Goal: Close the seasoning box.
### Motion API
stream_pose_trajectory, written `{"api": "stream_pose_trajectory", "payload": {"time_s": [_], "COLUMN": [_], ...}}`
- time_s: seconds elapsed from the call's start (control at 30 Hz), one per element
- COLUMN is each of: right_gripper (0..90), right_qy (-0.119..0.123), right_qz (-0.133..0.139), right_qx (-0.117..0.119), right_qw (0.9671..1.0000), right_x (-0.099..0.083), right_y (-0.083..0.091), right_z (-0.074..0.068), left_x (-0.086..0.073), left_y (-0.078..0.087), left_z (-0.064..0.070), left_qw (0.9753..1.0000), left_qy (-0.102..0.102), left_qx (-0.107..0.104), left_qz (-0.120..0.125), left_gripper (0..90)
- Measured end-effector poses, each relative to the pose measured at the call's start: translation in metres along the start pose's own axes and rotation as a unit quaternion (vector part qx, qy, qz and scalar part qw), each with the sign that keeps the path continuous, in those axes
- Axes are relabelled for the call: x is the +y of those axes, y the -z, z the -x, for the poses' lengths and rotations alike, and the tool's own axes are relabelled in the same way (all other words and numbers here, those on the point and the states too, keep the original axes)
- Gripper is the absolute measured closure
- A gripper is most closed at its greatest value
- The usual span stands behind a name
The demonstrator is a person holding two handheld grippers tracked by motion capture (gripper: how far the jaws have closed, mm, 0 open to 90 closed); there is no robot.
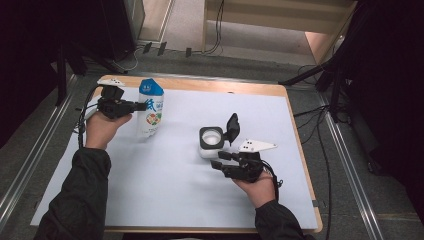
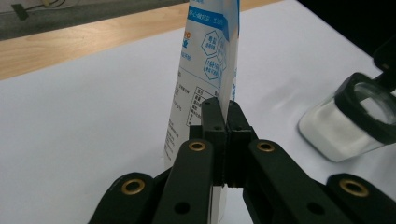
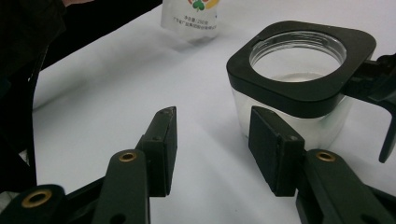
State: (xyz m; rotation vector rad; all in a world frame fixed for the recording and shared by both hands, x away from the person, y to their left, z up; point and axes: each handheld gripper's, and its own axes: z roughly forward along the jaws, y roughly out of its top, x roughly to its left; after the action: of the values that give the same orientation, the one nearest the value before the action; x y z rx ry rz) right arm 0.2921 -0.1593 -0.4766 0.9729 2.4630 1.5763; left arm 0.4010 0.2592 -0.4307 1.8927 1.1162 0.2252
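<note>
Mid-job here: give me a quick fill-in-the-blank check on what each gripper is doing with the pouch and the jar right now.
1. The left gripper is shut on the blue and white ____.
2. The right gripper has its jaws ____, just short of the jar.
3. The jar's black flip lid stands ____.
4. The jar holds a ____ powder.

Missing words: pouch; open; open; white
</note>
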Motion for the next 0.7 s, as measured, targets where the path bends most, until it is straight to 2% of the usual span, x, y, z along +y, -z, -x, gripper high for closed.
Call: {"api": "stream_pose_trajectory", "payload": {"time_s": [0.07,0.27,0.37,0.57,0.7], "right_gripper": [53.6,53.5,53.5,53.5,53.5], "right_qy": [0.0,0.002,0.006,0.008,0.019], "right_qz": [-0.001,-0.004,0.0,-0.003,-0.01], "right_qx": [-0.001,0.0,0.003,0.003,0.001], "right_qw": [1.0,1.0,1.0,1.0,0.9998], "right_x": [0.0,0.0,0.002,0.005,0.004], "right_y": [0.0,-0.001,-0.001,-0.001,-0.001], "right_z": [0.001,0.0,-0.001,0.0,-0.001], "left_x": [-0.002,-0.011,-0.015,-0.024,-0.032], "left_y": [0.0,0.006,0.009,0.014,0.016], "left_z": [-0.002,-0.006,-0.006,-0.003,-0.001], "left_qw": [1.0,0.9999,0.9998,1.0,1.0], "left_qy": [0.002,0.008,0.014,0.007,0.007], "left_qx": [-0.005,0.009,0.004,0.003,0.004], "left_qz": [0.007,0.01,0.013,0.006,0.005], "left_gripper": [90.0,90.0,90.0,89.9,88.3]}}
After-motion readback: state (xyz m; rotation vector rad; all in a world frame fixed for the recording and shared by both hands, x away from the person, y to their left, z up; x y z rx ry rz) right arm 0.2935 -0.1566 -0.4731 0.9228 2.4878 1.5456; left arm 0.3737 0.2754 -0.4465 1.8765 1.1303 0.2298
